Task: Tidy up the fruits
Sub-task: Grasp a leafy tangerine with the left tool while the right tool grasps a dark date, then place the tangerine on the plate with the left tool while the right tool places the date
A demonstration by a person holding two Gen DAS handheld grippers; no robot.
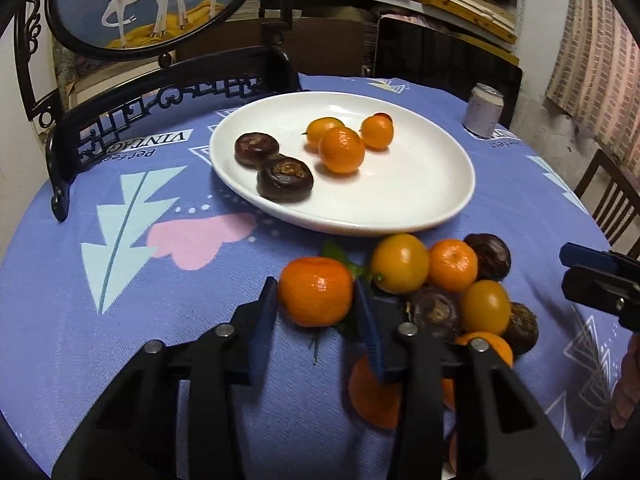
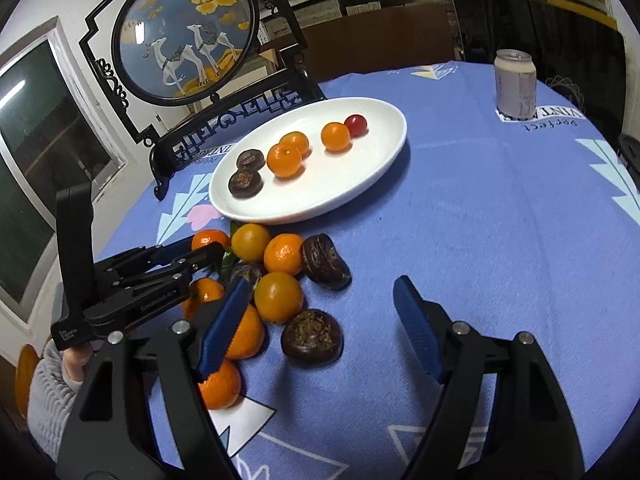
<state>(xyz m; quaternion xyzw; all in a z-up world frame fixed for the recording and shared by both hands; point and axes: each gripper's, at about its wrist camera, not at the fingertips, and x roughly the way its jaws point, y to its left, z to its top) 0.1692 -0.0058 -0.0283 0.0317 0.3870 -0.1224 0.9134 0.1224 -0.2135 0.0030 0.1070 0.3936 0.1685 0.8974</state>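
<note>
White plate (image 1: 432, 208) already holds five small fruits and a red one. You are on the pick-up step: your left claw (image 1: 316, 300) pinches a bright, shiny tangerine (image 1: 315, 296) just below the plate, beside the pile (image 2: 280, 280). Next, lift it gently onto the plate. Your right claw (image 2: 320, 320) waits, spread wide.

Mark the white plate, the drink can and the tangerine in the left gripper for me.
White plate (image 1: 432, 184): left wrist view, bare inside near the right rim.
Drink can (image 2: 515, 84): right wrist view, middle of its side.
Tangerine (image 1: 315, 291): left wrist view, centre of its peel.
</note>
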